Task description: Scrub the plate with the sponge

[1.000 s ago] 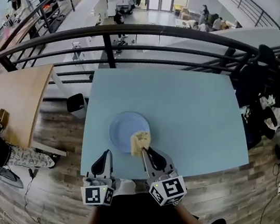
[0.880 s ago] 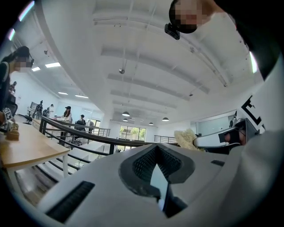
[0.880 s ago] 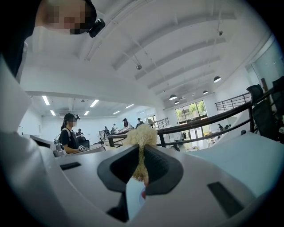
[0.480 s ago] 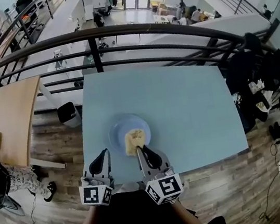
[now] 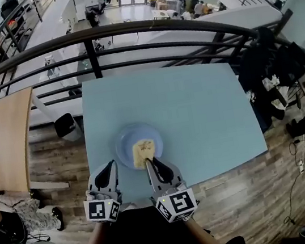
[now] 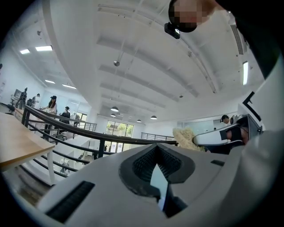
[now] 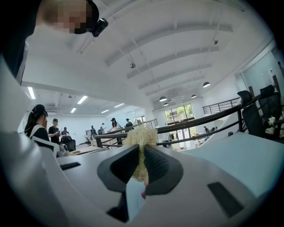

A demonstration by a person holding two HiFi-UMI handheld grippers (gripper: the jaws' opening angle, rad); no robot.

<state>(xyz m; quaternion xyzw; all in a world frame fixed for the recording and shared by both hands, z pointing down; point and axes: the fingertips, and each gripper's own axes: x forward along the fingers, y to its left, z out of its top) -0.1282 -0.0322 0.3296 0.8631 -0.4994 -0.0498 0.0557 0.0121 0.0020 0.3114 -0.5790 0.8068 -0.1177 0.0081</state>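
Two grippers are held over the near edge of the table point(image 5: 196, 106), side by side. The right gripper point(image 5: 149, 162) point(image 7: 143, 153) has its jaws clamped on the sponge point(image 5: 142, 150) point(image 7: 142, 137), which sticks out past its tips over the plate point(image 5: 122, 143) directly ahead. To its left, the left gripper point(image 5: 111, 165) point(image 6: 156, 153) seems fully closed on nothing, with only a sliver showing between its jaws. The plate lies ahead of it and to its right, just beyond its tips.
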